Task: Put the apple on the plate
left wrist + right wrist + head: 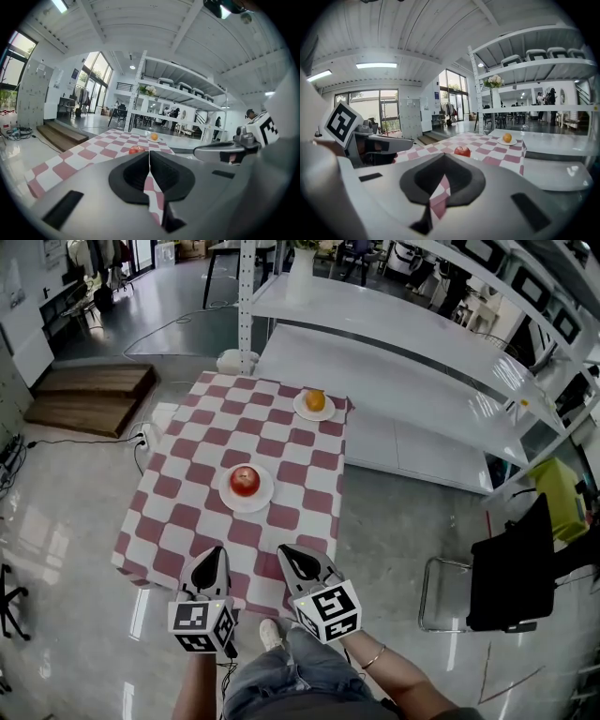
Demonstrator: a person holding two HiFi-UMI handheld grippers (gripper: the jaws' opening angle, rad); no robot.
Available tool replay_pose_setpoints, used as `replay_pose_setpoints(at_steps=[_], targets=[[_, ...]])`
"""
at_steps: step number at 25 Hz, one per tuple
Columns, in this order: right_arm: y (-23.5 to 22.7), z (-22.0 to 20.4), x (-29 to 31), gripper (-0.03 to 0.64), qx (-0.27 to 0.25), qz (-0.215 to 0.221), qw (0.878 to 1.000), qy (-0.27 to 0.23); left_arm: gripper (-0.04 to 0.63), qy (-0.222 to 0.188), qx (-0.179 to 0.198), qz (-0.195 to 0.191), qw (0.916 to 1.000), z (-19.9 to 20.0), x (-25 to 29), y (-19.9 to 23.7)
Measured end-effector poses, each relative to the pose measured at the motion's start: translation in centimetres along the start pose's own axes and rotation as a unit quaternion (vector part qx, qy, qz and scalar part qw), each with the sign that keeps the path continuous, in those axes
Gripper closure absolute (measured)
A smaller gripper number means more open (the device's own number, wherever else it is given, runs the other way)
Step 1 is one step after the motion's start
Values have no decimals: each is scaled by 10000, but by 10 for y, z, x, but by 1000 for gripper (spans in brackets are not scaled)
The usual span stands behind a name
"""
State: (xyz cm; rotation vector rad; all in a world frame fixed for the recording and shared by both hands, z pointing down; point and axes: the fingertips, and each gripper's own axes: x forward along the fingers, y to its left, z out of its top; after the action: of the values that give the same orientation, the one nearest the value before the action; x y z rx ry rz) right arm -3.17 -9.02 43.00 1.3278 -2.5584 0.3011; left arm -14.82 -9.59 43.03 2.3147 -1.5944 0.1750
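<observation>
The apple [245,481] sits on the plate [225,496] in the middle of the table [187,514], so the job looks done, which likely explains why the left gripper [216,557] and right gripper [289,555] hang by its near edge, jaws pressed together on nothing.

No words, numbers or brand names can be read anywhere. The marker cube [200,624] on the left gripper [216,554] and the marker cube [328,611] on the right gripper [286,552] carry only black-and-white square code patterns, no letters. A dark blue poster [75,73] on the wall left of the white shelf rack [180,96] is too small to read
</observation>
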Motion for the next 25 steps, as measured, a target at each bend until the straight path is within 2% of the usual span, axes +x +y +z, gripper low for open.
replay_pose_setpoints(at_steps=[25], targets=[[5, 11, -31, 609, 99, -117, 9992, -377, 577, -199, 89, 15, 9998, 8, -29, -12]])
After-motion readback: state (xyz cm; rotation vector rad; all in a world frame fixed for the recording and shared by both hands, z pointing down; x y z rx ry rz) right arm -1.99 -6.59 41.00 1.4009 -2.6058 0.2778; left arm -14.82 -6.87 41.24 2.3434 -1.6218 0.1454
